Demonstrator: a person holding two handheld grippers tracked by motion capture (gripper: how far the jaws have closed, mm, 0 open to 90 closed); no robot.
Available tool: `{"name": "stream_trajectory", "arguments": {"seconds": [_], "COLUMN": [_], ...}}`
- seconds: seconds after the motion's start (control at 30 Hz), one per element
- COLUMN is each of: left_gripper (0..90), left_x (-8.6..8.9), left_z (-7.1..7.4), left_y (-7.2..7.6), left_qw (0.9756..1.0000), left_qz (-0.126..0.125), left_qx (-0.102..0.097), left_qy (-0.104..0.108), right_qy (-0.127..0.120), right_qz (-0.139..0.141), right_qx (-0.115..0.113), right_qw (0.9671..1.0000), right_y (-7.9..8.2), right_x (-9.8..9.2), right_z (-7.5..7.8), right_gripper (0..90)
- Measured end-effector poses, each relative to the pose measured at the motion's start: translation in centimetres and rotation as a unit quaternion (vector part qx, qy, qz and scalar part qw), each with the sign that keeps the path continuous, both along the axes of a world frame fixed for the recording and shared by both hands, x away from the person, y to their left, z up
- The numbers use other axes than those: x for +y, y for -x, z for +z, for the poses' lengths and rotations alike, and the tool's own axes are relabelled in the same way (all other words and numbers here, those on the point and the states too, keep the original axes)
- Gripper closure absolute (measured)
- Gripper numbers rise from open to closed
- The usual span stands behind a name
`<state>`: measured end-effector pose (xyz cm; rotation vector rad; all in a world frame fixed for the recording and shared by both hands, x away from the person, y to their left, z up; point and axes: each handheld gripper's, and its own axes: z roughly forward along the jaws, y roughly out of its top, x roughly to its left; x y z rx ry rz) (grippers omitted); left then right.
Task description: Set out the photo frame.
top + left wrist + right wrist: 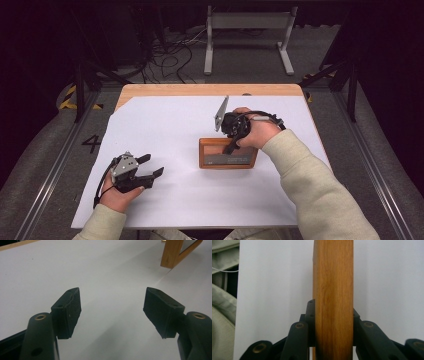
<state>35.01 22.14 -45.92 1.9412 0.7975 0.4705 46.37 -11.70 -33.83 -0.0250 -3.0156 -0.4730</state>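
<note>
A wooden picture frame (227, 153) with a dark panel stands near the middle of the white sheet. My right gripper (231, 145) comes down on its top edge and is shut on it. In the right gripper view the wooden frame edge (333, 300) runs straight up between the two jaws, which press on both sides. My left gripper (150, 172) rests low at the left front of the sheet, open, with nothing between its pads (68, 312). A corner of the frame (176, 253) shows far off at the upper right of the left gripper view.
The white sheet (165, 125) covers a wooden table (200, 90). A grey three-cornered plate (221, 114) stands up from the right gripper. Beyond the table are a metal stand (247, 35) and cables (170, 55) on the floor. A light sleeve (222, 315) shows at the left of the right gripper view.
</note>
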Motion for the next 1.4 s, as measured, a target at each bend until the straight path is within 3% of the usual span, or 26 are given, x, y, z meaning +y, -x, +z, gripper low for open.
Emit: {"name": "stream_trajectory", "arguments": {"seconds": [0.4,0.8,0.97,1.17,1.4], "left_gripper": [30.9,30.9,30.9,30.8,30.7], "left_x": [0.0,0.0,0.0,0.0,0.0], "left_z": [0.0,0.0,0.0,0.0,0.0], "left_y": [0.0,0.1,0.1,0.1,0.0], "left_qw": [1.0,1.0,1.0,1.0,1.0], "left_qz": [0.0,0.0,-0.001,-0.001,-0.003], "left_qx": [0.001,0.001,0.001,0.0,-0.001], "left_qy": [0.003,0.002,0.002,0.003,0.001], "right_qy": [0.012,0.007,-0.01,-0.017,-0.033], "right_qz": [-0.012,-0.028,-0.068,-0.089,-0.119], "right_qx": [0.014,0.014,-0.009,-0.024,-0.048], "right_qw": [0.9998,0.9995,0.9976,0.9956,0.9912], "right_y": [-0.7,-1.2,-1.6,-1.9,-2.1], "right_x": [0.3,0.1,-0.3,-0.5,-1.2], "right_z": [-1.7,-1.8,-1.5,-1.9,-1.7], "right_gripper": [72.3,71.2,60.3,48.6,33.3]}}
